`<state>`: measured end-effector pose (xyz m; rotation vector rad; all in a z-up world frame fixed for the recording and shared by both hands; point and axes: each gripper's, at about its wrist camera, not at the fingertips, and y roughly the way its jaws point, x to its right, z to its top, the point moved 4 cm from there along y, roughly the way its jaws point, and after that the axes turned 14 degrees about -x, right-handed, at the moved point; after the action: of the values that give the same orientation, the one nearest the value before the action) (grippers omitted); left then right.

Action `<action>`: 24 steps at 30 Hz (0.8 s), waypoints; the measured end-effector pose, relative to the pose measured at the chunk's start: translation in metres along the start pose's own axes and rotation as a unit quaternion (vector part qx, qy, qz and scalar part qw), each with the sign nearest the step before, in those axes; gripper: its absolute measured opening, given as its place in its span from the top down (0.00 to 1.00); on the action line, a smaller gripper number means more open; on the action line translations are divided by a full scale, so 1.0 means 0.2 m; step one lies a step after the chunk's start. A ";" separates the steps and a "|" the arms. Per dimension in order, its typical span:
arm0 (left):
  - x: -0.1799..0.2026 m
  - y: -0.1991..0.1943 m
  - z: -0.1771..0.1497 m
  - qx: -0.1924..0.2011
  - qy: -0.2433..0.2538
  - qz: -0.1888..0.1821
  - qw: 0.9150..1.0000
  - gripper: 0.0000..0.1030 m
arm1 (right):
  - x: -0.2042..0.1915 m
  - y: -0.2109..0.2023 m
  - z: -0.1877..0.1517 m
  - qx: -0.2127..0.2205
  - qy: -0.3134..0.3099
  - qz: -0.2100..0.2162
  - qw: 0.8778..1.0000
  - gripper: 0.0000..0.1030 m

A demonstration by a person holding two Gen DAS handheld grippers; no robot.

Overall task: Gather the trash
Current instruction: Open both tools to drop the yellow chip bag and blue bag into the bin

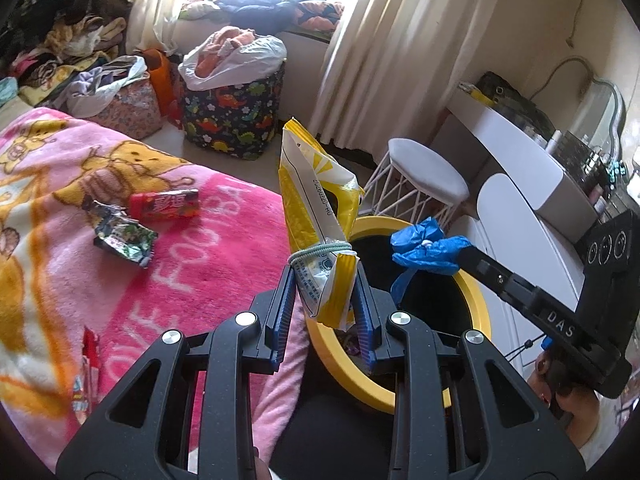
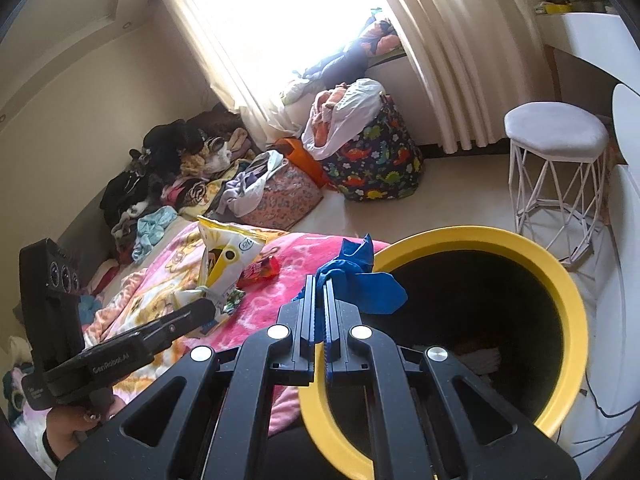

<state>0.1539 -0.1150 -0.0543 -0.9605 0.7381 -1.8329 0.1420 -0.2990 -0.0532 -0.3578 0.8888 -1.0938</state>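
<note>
Left wrist view: a yellow snack bag [image 1: 316,208] stands clamped in the left gripper [image 1: 324,300] beside the yellow bin [image 1: 476,300].

The bag's long axis runs upright, torn top leaning slightly left, its tied lower end pinched between the narrow jaws. The right gripper [image 2: 320,304] holds a crumpled blue plastic scrap [image 2: 360,276] in fully closed jaws, the scrap sticking out past the fingertips over the bin's rim. A red wrapper [image 1: 164,204] and a green wrapper [image 1: 124,240] lie on the pink blanket [image 1: 208,264].
</note>
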 end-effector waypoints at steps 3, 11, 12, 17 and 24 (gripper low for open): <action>0.03 0.02 -0.01 -0.005 0.007 -0.002 1.000 0.79 | 0.03 -0.01 0.00 0.003 0.004 -0.007 1.000 0.97; 0.10 0.08 -0.03 -0.021 0.022 -0.005 1.000 0.79 | 0.11 -0.03 0.01 0.010 0.020 -0.017 1.000 0.97; 0.10 0.09 -0.04 -0.023 0.024 -0.005 0.999 0.79 | 0.13 -0.03 0.01 0.010 0.022 -0.017 1.000 0.97; 0.14 0.14 -0.06 -0.035 0.034 -0.007 0.999 0.79 | 0.17 -0.03 0.01 0.011 0.032 -0.023 0.999 0.97; 0.20 0.22 -0.09 -0.054 0.048 -0.011 0.997 0.79 | 0.24 -0.02 0.00 0.011 0.047 -0.035 0.998 0.97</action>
<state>0.1468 -0.1674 -0.0873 -0.9584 0.8956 -1.8841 0.1465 -0.3426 -0.0716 -0.3242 0.9528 -1.1914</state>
